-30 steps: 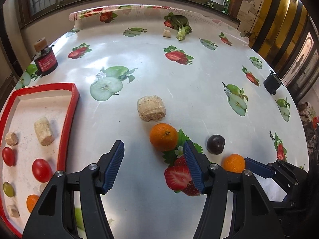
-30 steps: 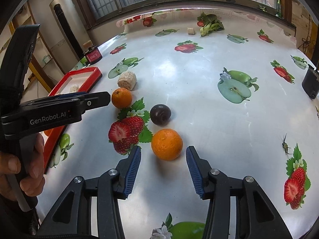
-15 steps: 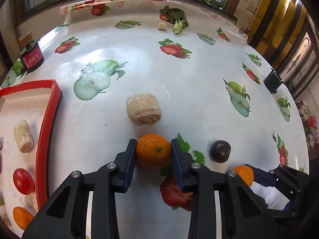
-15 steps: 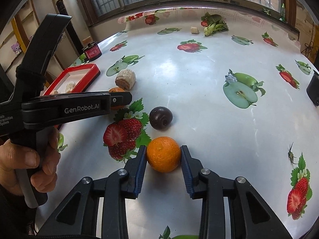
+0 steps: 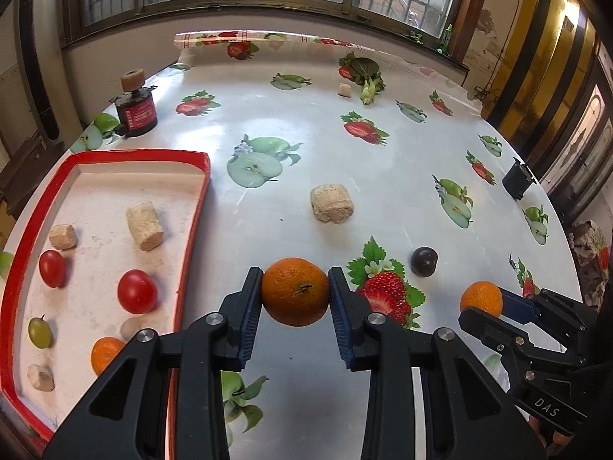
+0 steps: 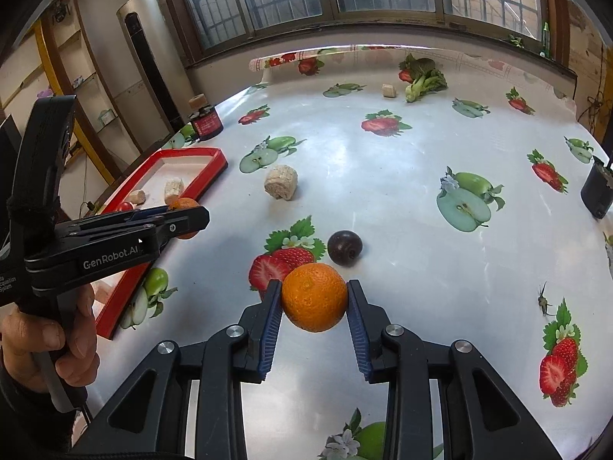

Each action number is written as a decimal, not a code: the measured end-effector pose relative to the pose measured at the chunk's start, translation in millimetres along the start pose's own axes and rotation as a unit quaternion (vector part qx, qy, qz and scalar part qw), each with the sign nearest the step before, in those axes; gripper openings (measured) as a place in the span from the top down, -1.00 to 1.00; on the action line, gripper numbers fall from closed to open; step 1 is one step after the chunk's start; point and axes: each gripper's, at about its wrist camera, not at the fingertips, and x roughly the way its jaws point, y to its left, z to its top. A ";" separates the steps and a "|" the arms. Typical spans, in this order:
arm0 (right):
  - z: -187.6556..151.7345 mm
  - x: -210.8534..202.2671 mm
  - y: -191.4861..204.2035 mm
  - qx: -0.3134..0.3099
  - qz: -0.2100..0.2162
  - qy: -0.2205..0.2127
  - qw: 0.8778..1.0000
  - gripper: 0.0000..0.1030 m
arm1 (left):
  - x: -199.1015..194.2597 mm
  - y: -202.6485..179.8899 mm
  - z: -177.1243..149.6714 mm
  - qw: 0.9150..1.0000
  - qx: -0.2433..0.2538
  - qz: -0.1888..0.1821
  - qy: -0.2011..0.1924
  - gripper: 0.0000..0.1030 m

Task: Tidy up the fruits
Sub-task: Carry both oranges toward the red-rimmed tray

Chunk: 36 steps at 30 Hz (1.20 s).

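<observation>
Both claws are loaded. The left gripper (image 5: pixel 295 294) has just clamped down and its blue ribbed pads are now pressed on either side of a round, dimpled orange fruit (image 5: pixel 295 291), stem end facing the camera, carried clear of the glossy white tablecloth printed with apples and strawberries (image 5: pixel 383 184).

Over on the other side, the right gripper (image 6: pixel 314 301) has likewise just closed, and it pinches a second round orange fruit (image 6: pixel 314 298) squarely between its pads, lifted off the cloth.

Off to the left of the left claw lies the red-rimmed white tray (image 5: pixel 195 222). Inside it: two red cherry tomatoes (image 5: pixel 136 291), a green grape (image 5: pixel 39 332), a small orange fruit (image 5: pixel 106 353) partly behind the claw's arm, and several beige cork-like cylinders (image 5: pixel 145 224).

Ahead of the left claw, well apart, a larger beige cork-like block (image 5: pixel 331 204) lies on its side on the cloth. To the right of that claw and a little ahead rests a dark purple plum (image 5: pixel 424 262); from the right wrist view this plum (image 6: pixel 344 247) sits just beyond the held orange.

The person's left hand (image 6: pixel 49 341) wraps the black handle at the left edge of the right wrist view.

Far ahead, near the table's back edge, a leafy green vegetable (image 5: pixel 367 74); at far left, a dark red-labelled jar (image 5: pixel 136 113).
</observation>
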 end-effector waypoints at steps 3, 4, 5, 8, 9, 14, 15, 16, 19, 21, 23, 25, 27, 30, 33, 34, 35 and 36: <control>3.3 -2.9 12.6 -0.016 0.002 -0.002 1.000 0.34 | -9.8 8.6 -1.0 1.000 -0.006 0.006 -0.009 0.39; 4.3 -3.6 16.8 -0.021 0.003 -0.004 1.000 0.34 | -13.2 10.3 -1.8 1.000 -0.007 0.007 -0.013 0.39; 5.2 -4.0 20.7 -0.024 0.003 -0.004 1.000 0.34 | -17.0 13.2 -2.3 1.000 -0.008 0.008 -0.017 0.39; 7.6 -5.7 30.4 -0.033 0.005 -0.007 0.999 0.34 | -27.7 20.6 -4.6 0.999 -0.008 0.016 -0.028 0.39; 8.4 -6.1 33.2 -0.035 0.006 -0.008 0.999 0.34 | -31.3 23.3 -5.7 0.999 -0.009 0.018 -0.031 0.39; 12.9 -9.0 47.5 -0.045 0.013 -0.014 0.999 0.34 | -43.1 37.3 -8.4 0.999 -0.019 0.026 -0.041 0.39; 13.5 -9.5 50.8 -0.048 0.014 -0.015 0.999 0.34 | -44.8 39.5 -9.0 0.999 -0.021 0.027 -0.042 0.39; 14.6 -9.7 54.0 -0.051 0.016 -0.016 0.998 0.34 | -46.7 41.6 -9.7 0.998 -0.022 0.029 -0.044 0.39; 16.9 -9.9 62.6 -0.059 0.021 -0.018 0.998 0.34 | -51.3 47.0 -11.1 0.998 -0.025 0.032 -0.048 0.39; 17.9 -10.6 68.1 -0.062 0.024 -0.019 0.998 0.34 | -54.0 50.7 -11.5 0.998 -0.028 0.034 -0.051 0.39; 19.6 -10.6 71.5 -0.064 0.027 -0.019 0.997 0.34 | -56.5 54.3 -12.1 0.997 -0.029 0.037 -0.053 0.39; 21.6 -11.5 75.8 -0.067 0.030 -0.022 0.997 0.34 | -59.0 58.0 -11.9 0.997 -0.031 0.042 -0.056 0.39; 23.8 -12.0 79.6 -0.070 0.032 -0.024 0.997 0.34 | -61.6 61.2 -11.6 0.997 -0.031 0.047 -0.059 0.39; 27.2 -11.8 84.7 -0.071 0.036 -0.027 0.996 0.34 | -63.9 66.3 -11.3 0.996 -0.034 0.052 -0.061 0.39; 30.9 -10.7 88.9 -0.072 0.042 -0.028 0.996 0.34 | -65.4 71.7 -10.5 0.996 -0.037 0.057 -0.063 0.38; 32.0 -10.4 90.8 -0.073 0.043 -0.029 0.996 0.34 | -65.6 73.6 -10.2 0.996 -0.038 0.059 -0.064 0.38; 33.0 -10.0 93.1 -0.075 0.044 -0.029 0.996 0.34 | -66.0 75.9 -10.0 0.995 -0.039 0.060 -0.064 0.38; 34.2 -9.8 95.1 -0.076 0.045 -0.030 0.996 0.34 | -66.7 78.1 -9.7 0.995 -0.040 0.062 -0.065 0.38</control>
